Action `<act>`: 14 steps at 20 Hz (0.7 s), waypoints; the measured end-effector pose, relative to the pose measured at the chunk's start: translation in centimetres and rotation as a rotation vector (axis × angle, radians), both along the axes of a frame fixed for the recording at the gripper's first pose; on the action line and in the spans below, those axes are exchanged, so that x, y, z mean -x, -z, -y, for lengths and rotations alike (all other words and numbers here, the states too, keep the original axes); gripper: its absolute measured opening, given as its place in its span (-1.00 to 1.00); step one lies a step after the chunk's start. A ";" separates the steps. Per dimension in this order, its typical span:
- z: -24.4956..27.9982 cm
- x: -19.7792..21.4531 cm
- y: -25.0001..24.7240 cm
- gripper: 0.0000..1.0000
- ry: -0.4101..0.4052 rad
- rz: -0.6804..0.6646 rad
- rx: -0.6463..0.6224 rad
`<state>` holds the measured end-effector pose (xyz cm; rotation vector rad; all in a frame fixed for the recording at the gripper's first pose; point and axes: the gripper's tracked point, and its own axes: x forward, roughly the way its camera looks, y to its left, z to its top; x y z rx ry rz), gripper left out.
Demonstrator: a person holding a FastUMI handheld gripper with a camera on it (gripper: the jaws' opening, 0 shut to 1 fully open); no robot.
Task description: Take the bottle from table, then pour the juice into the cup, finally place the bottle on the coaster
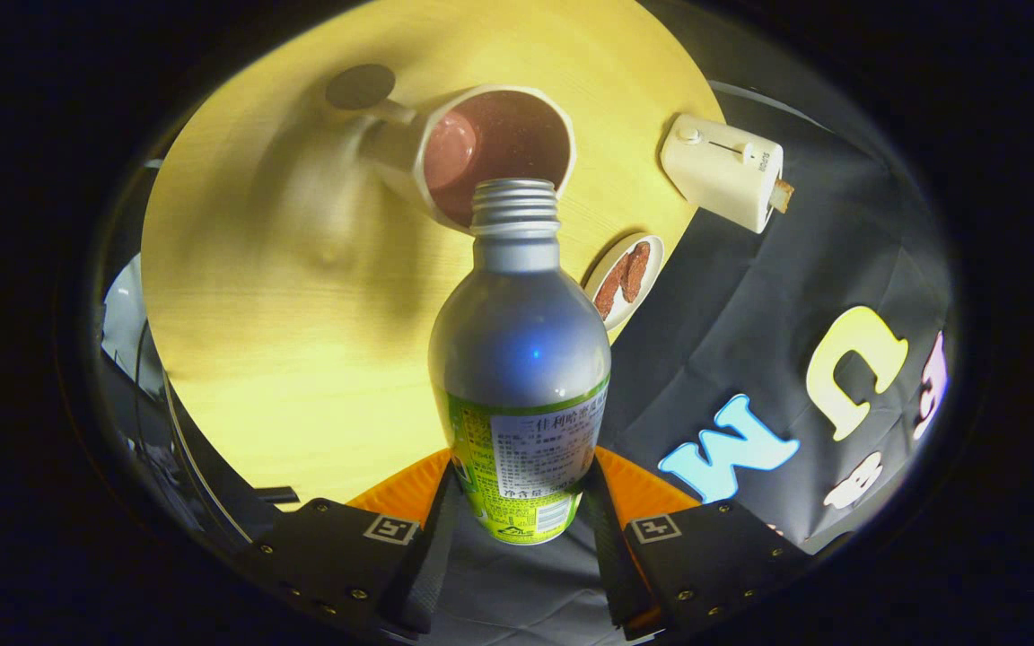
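Note:
A silver bottle (519, 350) with a green label and an uncapped threaded neck sits between my two fingers, with my gripper (517, 502) shut on its lower body. The bottle is tipped forward, its mouth over the near rim of a white mug (481, 152) with a dark inside. The mug lies just beyond the bottle on the yellow round table (302, 314). A dark round coaster (360, 86) lies past the mug, by its handle.
A cream toaster-like box (723, 170) stands at the table's far right edge. A small white dish (625, 278) with brown pieces lies right of the bottle's shoulder. An orange rim (391, 493) shows under the fingers.

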<state>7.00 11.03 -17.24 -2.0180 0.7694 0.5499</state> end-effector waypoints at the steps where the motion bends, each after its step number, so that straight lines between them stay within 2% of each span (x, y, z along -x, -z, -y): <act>1: 0.3 0.3 0.4 0.41 0.018 -0.002 -0.033; 9: 0.8 1.9 3.5 0.41 0.136 -0.008 -0.297; 14: 0.0 2.7 5.6 0.42 0.210 -0.062 -0.499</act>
